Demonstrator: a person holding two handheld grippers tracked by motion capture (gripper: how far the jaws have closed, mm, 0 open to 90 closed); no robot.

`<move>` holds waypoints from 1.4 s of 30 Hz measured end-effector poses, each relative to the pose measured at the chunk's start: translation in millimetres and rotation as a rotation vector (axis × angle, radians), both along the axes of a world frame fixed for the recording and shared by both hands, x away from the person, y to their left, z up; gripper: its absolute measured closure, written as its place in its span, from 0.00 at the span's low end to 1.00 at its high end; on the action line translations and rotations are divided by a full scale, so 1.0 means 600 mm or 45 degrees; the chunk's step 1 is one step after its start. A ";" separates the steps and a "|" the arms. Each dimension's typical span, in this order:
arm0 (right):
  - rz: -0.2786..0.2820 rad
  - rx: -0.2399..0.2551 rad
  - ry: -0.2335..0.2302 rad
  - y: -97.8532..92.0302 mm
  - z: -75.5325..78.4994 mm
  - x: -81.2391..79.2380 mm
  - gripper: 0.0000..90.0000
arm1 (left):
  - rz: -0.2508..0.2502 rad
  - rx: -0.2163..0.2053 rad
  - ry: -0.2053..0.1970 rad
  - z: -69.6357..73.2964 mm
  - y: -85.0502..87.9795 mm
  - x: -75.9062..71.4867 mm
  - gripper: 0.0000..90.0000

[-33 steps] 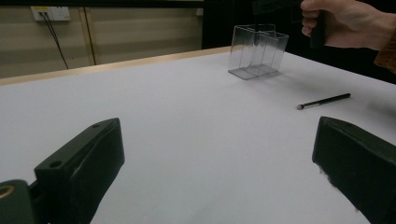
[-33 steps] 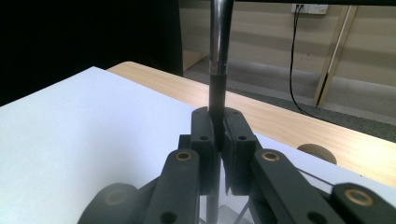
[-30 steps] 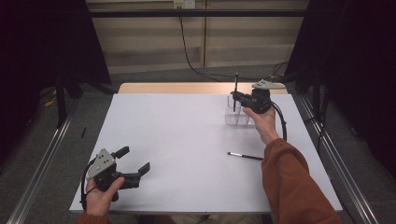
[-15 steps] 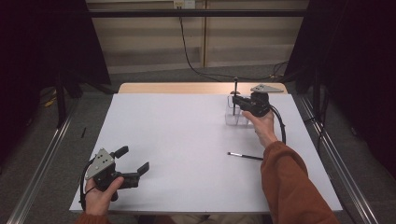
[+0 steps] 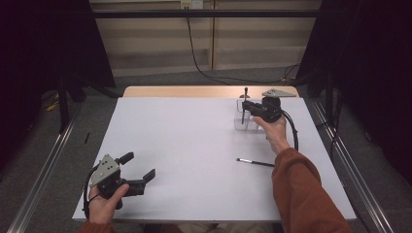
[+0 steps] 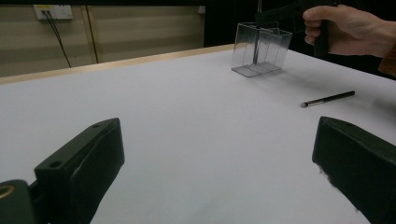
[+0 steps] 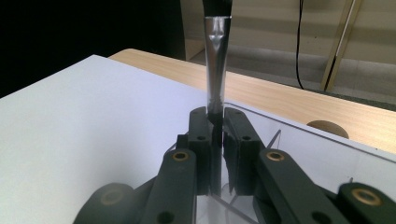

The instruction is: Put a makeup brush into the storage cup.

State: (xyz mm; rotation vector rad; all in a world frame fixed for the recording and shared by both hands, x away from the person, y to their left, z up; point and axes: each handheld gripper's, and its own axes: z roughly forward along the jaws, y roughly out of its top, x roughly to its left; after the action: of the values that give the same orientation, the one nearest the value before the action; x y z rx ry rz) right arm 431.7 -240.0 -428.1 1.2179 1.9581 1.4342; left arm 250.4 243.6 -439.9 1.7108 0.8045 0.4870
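A dark, slim make-up brush (image 5: pixel 246 94) stands upright over a clear plastic box (image 5: pixel 241 122) at the far right of the white table (image 5: pixel 194 145). My right gripper (image 5: pixel 245 107) is shut on its handle. In the right gripper view the brush (image 7: pixel 217 56) rises between the pads of that gripper (image 7: pixel 215 121), whose jaws have just eased slightly wider with the brush still pinched. The box rim (image 7: pixel 299 128) lies below. A second brush (image 5: pixel 256 162) lies flat nearer the person. My left gripper (image 5: pixel 140 166) rests open at the near left, with nothing between its jaws.
From the left gripper (image 6: pixel 219 140), the box (image 6: pixel 261 49) and the lying brush (image 6: pixel 329 98) are far across bare tabletop. A wooden strip (image 5: pixel 184 91) borders the far edge. Metal rails (image 5: pixel 43 165) run along both sides on the floor.
The right hand with the upright brush has shifted very slightly over the box. The left gripper has stayed still.
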 end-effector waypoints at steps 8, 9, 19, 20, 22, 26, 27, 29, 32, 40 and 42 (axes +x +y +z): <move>0.004 0.005 -0.007 -0.002 0.002 -0.002 0.81 | -0.003 0.010 -0.004 0.000 0.000 0.000 0.02; -0.001 0.008 -0.010 -0.002 0.002 -0.003 0.76 | -0.003 0.010 -0.004 0.000 0.000 0.000 0.02; -0.009 0.024 -0.027 -0.013 0.003 -0.017 0.37 | -0.005 0.005 0.001 -0.001 -0.002 0.000 0.02; -0.009 0.024 -0.027 -0.013 0.003 -0.017 0.37 | -0.006 0.007 0.001 0.000 -0.002 0.000 0.02; -0.006 0.025 -0.030 -0.014 0.003 -0.021 0.34 | -0.006 0.006 0.000 0.000 -0.002 0.000 0.02; -0.004 0.017 -0.031 -0.013 0.003 -0.027 0.25 | -0.008 0.017 -0.009 0.000 0.000 0.000 0.02; -0.007 0.018 -0.034 -0.014 0.004 -0.031 0.22 | -0.009 0.016 -0.008 0.001 0.000 0.000 0.02; -0.006 0.019 -0.034 -0.015 0.004 -0.033 0.21 | -0.010 0.014 -0.009 0.001 0.000 0.000 0.02; -0.010 0.019 -0.039 -0.019 0.006 -0.042 0.17 | -0.008 0.009 -0.011 0.001 0.000 0.000 0.02; -0.004 0.026 -0.056 -0.028 0.013 -0.061 0.12 | -0.005 -0.002 -0.012 0.001 -0.001 0.000 0.02; -0.004 0.027 -0.052 -0.030 0.013 -0.066 0.11 | -0.008 -0.003 -0.012 0.001 -0.001 0.000 0.02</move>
State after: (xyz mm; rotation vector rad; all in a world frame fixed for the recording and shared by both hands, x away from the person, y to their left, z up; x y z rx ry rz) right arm 392.0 -257.8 -420.4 1.1907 1.9178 1.4707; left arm 250.2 243.0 -439.0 1.7074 0.7921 0.4890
